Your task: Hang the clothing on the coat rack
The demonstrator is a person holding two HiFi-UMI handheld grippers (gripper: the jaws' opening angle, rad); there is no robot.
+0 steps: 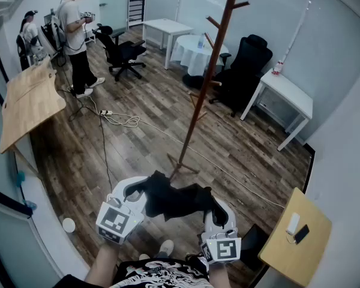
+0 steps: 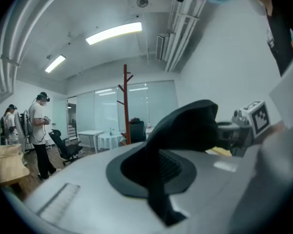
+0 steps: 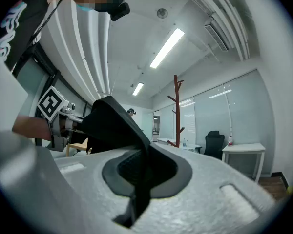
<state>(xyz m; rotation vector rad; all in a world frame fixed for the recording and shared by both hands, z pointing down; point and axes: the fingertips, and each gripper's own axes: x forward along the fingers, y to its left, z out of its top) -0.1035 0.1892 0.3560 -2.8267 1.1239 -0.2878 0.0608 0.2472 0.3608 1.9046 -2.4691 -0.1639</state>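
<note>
Before the brown wooden coat rack (image 1: pixel 207 81), our left gripper (image 1: pixel 141 189) and right gripper (image 1: pixel 215 209) clench opposite ends of a black cloth garment (image 1: pixel 177 201). We judge it light and limp.

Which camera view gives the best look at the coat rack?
The head view: the coat rack shows there almost whole, from its feet up the pole to its pegs. The left and right gripper views show only its upper pole and pegs, small and distant, with its feet out of sight.

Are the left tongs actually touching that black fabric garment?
Touching. The left gripper view shows the left tongs shut on the black fabric garment, pinching a fold.
</note>
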